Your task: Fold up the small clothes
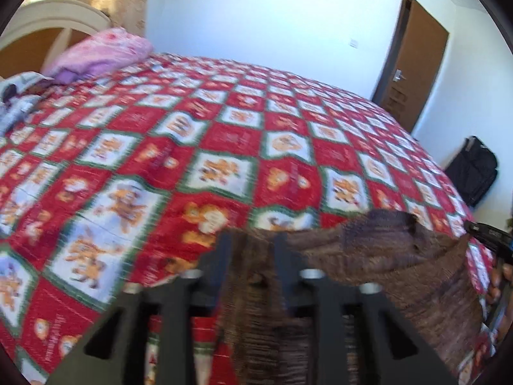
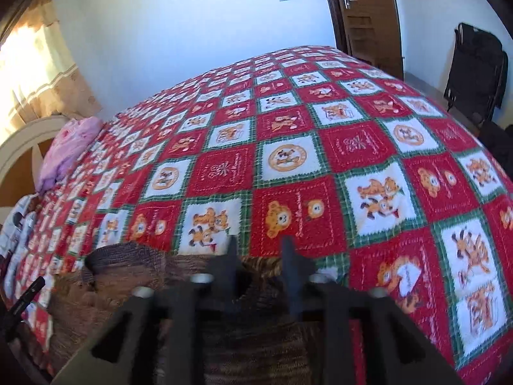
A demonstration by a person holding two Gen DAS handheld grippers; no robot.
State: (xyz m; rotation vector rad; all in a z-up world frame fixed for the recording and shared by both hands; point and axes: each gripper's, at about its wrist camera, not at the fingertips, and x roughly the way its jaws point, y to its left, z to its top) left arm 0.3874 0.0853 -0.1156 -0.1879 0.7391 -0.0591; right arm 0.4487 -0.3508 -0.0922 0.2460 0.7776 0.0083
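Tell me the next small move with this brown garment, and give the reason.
Probably lower both grippers together toward the bedspread and lay the brown garment flat. The left gripper and right gripper each pinch an end, and the cloth hangs bunched and creased between them, above the bed, so it cannot yet be folded.

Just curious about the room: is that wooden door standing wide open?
No, the brown door sits shut in its frame, handle facing the room, beyond the checked bedspread.

Spread over the bed: a red, white and green teddy-bear quilt point(image 2: 288, 166). Lay near the headboard point(image 1: 48, 22): a pink pillow point(image 1: 102, 53). Stood beside the brown door point(image 1: 413, 64): a black suitcase point(image 1: 474, 170).
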